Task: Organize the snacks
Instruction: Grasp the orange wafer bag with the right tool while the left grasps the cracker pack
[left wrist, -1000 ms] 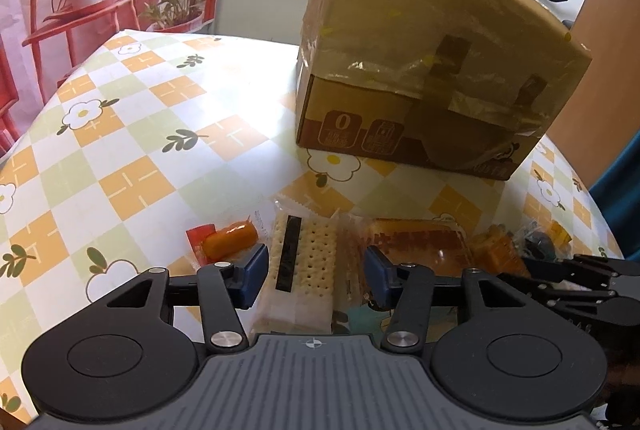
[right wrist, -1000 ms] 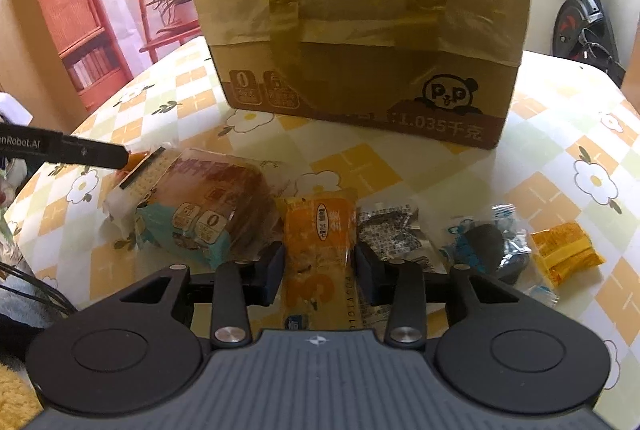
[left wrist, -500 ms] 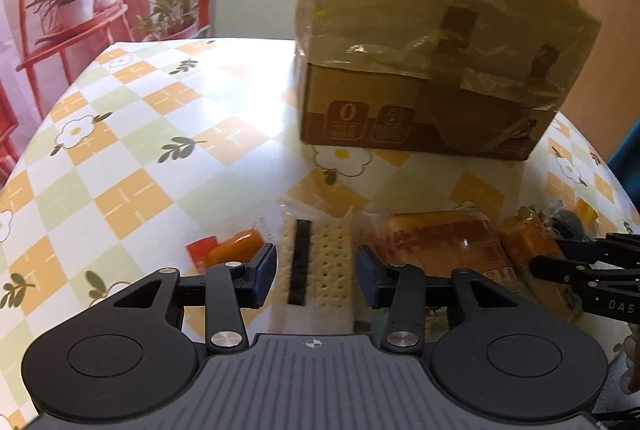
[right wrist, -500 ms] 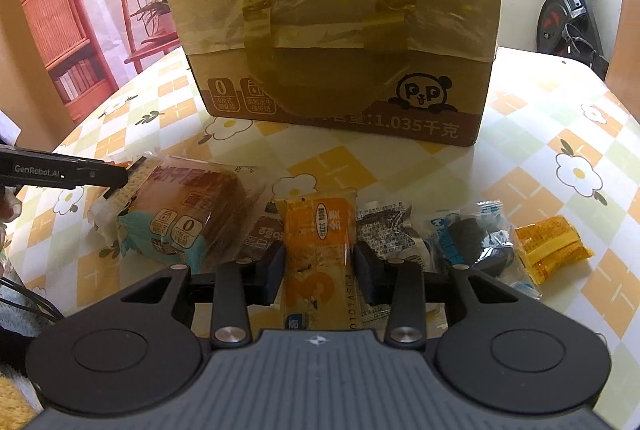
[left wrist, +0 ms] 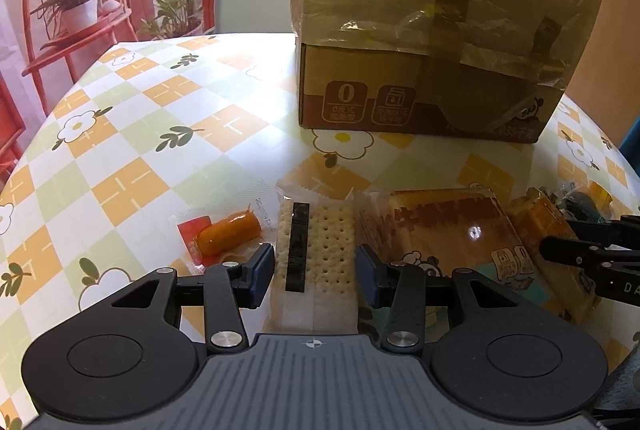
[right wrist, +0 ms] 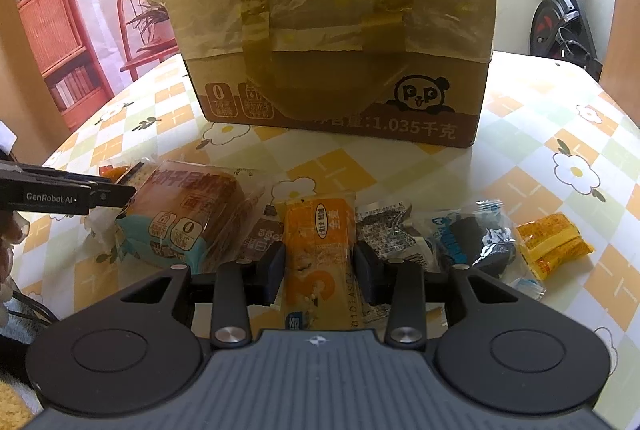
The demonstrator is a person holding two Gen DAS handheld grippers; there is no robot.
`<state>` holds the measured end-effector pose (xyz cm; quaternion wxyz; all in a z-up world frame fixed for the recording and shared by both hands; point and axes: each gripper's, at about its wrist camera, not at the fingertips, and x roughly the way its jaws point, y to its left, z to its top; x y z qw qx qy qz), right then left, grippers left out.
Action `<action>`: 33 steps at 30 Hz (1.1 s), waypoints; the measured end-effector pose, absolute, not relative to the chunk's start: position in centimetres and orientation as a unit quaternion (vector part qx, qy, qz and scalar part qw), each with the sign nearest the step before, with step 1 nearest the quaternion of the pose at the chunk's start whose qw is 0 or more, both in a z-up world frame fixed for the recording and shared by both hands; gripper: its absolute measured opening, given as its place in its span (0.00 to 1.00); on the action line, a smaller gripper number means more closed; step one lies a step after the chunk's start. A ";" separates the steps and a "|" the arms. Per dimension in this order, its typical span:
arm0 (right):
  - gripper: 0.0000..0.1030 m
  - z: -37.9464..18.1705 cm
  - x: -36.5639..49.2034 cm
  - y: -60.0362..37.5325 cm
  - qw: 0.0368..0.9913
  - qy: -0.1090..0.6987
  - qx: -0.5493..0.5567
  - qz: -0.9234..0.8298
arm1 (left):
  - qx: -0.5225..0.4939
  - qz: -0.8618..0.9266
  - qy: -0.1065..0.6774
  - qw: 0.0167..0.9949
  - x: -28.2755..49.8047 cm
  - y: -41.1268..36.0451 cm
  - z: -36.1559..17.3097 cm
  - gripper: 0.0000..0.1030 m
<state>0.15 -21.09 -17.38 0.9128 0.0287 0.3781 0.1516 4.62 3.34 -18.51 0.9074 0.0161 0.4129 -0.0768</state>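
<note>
Between the left gripper [left wrist: 315, 272]'s blue pads, the cracker pack [left wrist: 314, 250] is lying lengthwise, pointing toward the cardboard box [left wrist: 432, 41]; jaws parted, flanking without clamping. In the right view, the right gripper [right wrist: 319, 272] is likewise straddling the orange packet [right wrist: 320, 250], unclamped.
</note>
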 end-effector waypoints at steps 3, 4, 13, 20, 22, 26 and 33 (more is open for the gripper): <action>0.39 -17.4 0.2 -20.9 0.914 0.377 0.025 0.152 | 0.015 -0.077 0.413 0.908 4.9 3.4 -18.6 0.46; 0.39 -17.4 0.2 -20.9 0.914 0.376 0.024 0.152 | 0.013 -0.077 0.412 0.908 4.9 3.4 -18.6 0.46; 0.39 -17.4 0.1 -21.0 0.913 0.376 0.026 0.153 | 0.016 -0.076 0.412 0.908 4.8 3.4 -18.8 0.47; 0.39 -17.5 0.2 -20.9 0.913 0.376 0.026 0.154 | 0.011 -0.077 0.416 0.906 4.9 3.7 -19.3 0.48; 0.39 -17.5 0.2 -20.9 0.914 0.376 0.025 0.154 | 0.001 -0.079 0.415 0.906 4.9 4.0 -19.3 0.46; 0.39 -17.5 0.2 -20.9 0.913 0.376 0.026 0.154 | -0.018 -0.079 0.408 0.909 4.7 4.7 -19.1 0.46; 0.38 -17.3 0.3 -21.2 0.913 0.375 0.036 0.158 | -0.037 -0.076 0.377 0.922 4.2 5.5 -17.3 0.46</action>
